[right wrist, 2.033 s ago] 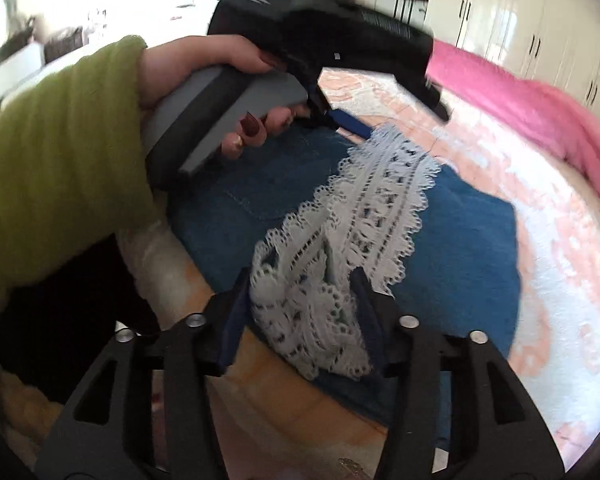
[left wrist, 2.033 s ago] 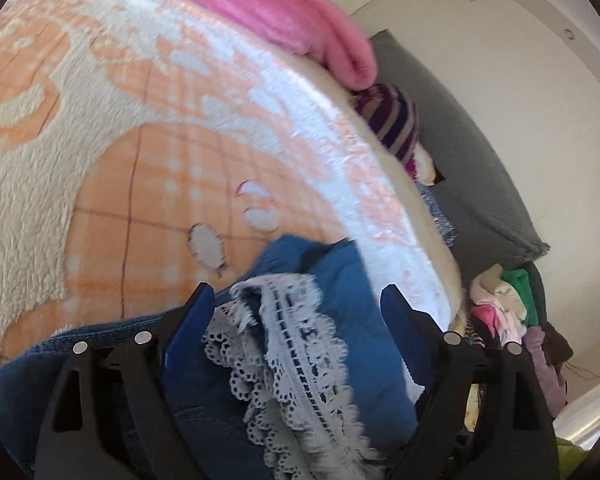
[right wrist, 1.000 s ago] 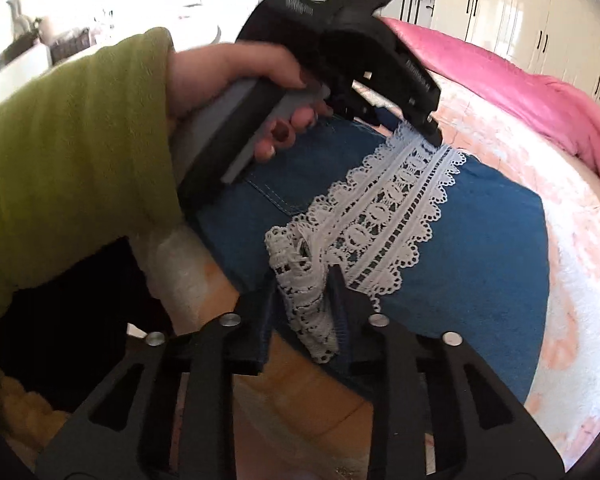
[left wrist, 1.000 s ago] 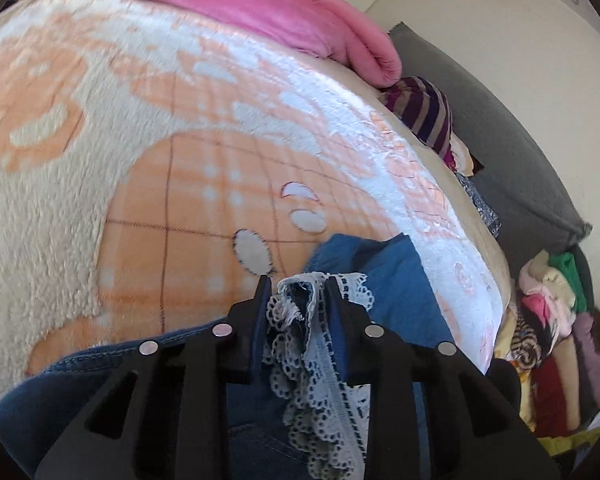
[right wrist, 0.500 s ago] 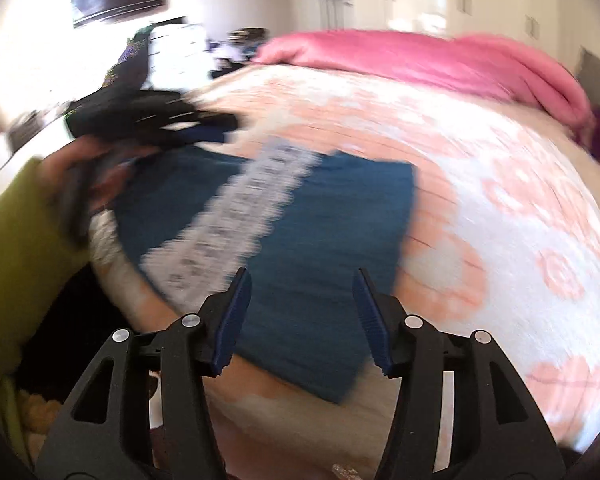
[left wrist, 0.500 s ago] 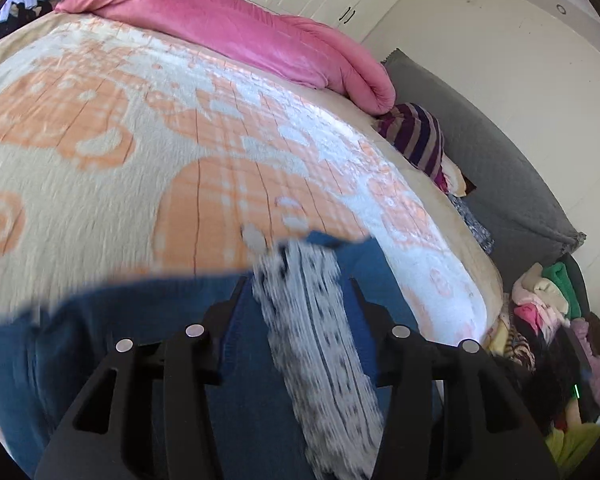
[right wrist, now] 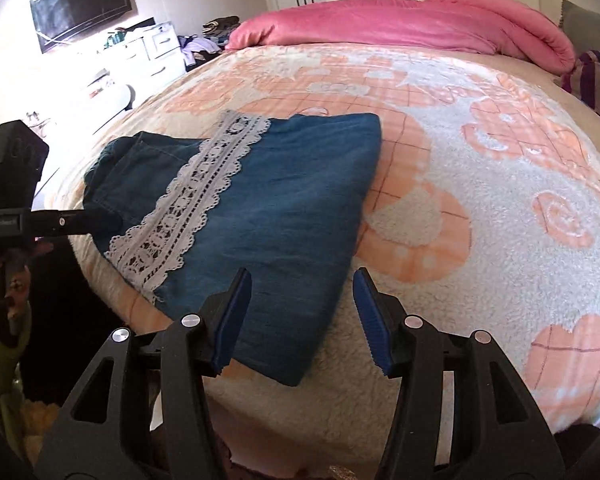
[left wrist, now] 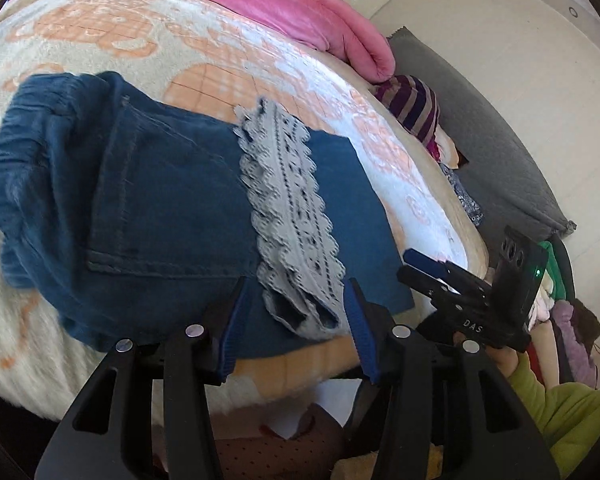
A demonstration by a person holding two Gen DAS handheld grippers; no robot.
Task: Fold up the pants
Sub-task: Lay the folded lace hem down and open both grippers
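Observation:
Blue denim pants (left wrist: 148, 216) with a white lace hem strip (left wrist: 288, 208) lie folded flat near the front edge of the bed. They also show in the right wrist view (right wrist: 272, 208) with the lace strip (right wrist: 188, 200) across them. My left gripper (left wrist: 292, 320) is open and empty, just in front of the near end of the lace. My right gripper (right wrist: 302, 312) is open and empty, above the pants' near right corner. Each gripper appears in the other's view, the right one (left wrist: 428, 268) at the bed's edge and the left one (right wrist: 80, 218) by the pants' left side.
The bed has a fluffy cream and orange blanket (right wrist: 480, 184). A pink duvet (right wrist: 400, 24) lies at its far end. A striped garment (left wrist: 412, 104), a grey cushion (left wrist: 500, 152) and a pile of clothes (left wrist: 560, 304) sit beside the bed. White drawers (right wrist: 140, 52) stand at left.
Both grippers let go of the lace hem, opened and pulled back from the pants. The pants now lie folded on the bed.

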